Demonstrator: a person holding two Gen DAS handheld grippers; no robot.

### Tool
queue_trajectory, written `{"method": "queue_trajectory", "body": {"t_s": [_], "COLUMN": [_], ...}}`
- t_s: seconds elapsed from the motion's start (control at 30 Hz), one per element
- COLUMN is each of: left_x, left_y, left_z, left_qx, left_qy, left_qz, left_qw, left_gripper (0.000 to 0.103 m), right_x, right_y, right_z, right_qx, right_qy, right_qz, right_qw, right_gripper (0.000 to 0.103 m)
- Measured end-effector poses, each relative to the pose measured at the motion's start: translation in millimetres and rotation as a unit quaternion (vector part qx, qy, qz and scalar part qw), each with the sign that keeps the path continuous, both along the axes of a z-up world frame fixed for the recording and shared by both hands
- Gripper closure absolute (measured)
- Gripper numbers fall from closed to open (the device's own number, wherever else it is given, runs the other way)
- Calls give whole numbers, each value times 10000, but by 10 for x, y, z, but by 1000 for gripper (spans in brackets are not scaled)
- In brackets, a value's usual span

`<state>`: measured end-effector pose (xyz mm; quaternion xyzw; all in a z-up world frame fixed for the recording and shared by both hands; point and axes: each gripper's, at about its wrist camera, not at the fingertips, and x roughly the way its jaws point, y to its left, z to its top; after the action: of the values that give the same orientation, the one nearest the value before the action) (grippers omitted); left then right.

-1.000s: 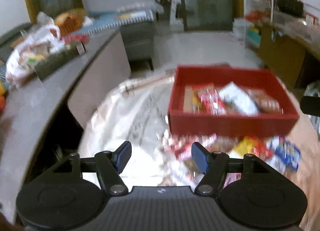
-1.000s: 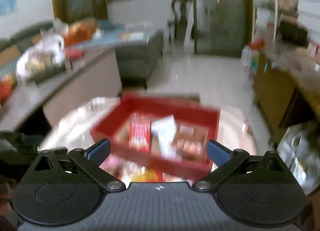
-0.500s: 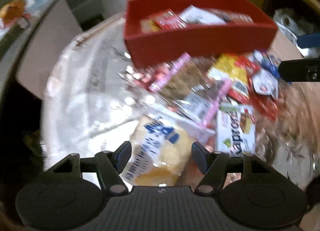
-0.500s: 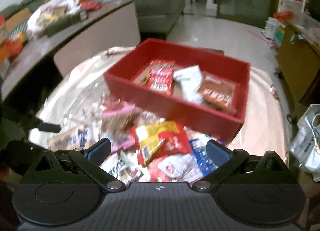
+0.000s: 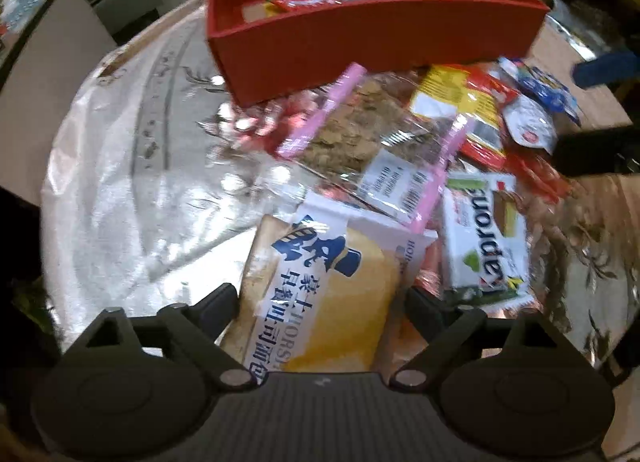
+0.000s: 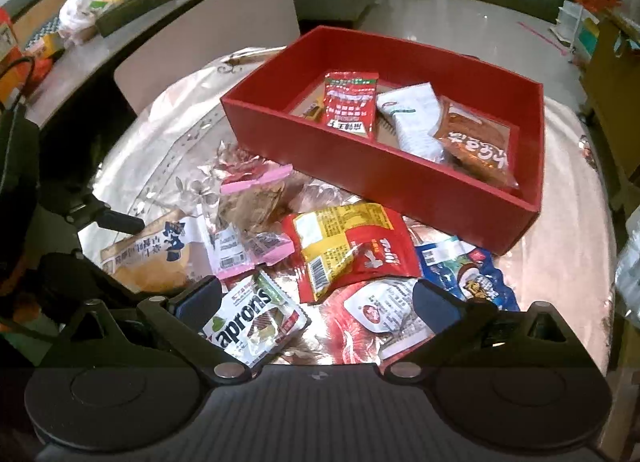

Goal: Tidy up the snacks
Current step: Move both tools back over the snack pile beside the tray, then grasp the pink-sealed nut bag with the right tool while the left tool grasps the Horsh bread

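While its jaws have just been opening, the left gripper (image 5: pixel 320 298) straddles a yellow plastic-wrapped bread packet (image 5: pixel 320 302) lying on the tabletop (image 5: pixel 120 182); right gripper (image 6: pixel 318 298) spread, empty, nearby.

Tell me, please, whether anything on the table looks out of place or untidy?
Yes: most snack packets lie in a loose, overlapping heap on the table beside the red box, which holds only a few. A bread packet lies at the heap's edge. Nothing looks torn or spilled.
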<state>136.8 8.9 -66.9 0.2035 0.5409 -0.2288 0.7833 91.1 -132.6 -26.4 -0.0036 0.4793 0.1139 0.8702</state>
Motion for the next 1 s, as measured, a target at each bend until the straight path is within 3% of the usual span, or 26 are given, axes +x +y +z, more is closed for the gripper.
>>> {"method": "queue_trajectory", "body": {"t_s": [0.07, 0.1, 0.2, 0.27, 0.37, 0.43, 0.47, 0.57, 0.8, 1.0], "left_x": [-30, -22, 103, 53, -54, -129, -160, -274, -443, -323], "left_y": [-44, -46, 61, 19, -24, -50, -58, -93, 64, 98], "left_z": [-81, -111, -117, -119, -84, -52, -42, -10, 96, 44], "left_qx": [216, 261, -59, 61, 57, 53, 53, 119, -391, -466], "left_qy": [-40, -43, 210, 98, 108, 108, 140, 86, 310, 392], "left_qz": [-115, -108, 289, 336, 544, 643, 734, 905, 1584, 1677], "left_qw": [9997, 9996, 9993, 9994, 9984, 9979, 9972, 9958, 9861, 9840], "left_gripper": [12, 4, 5, 4, 14, 21, 23, 28, 34, 34], "right_x": [20, 29, 50, 60, 94, 120, 138, 210, 472, 676], "right_y": [3, -4, -61, -107, -126, -136, -129, -32, 369, 633], "right_z": [-15, -18, -15, -26, -66, -85, -85, -84, -167, -434], "right_qx": [-20, -26, 41, 142, 69, 57, 62, -2, -223, -530], "right_qy": [51, 66, 104, 121, 225, 250, 249, 209, 211, 483], "right_qz": [27, 16, -88, -176, -213, -251, -258, -230, 151, 421], "right_qw": [10000, 10000, 9999, 9997, 9995, 9994, 9993, 9995, 9994, 9965], "right_gripper": [1, 1, 2, 5, 14, 29, 32, 32, 31, 29]}}
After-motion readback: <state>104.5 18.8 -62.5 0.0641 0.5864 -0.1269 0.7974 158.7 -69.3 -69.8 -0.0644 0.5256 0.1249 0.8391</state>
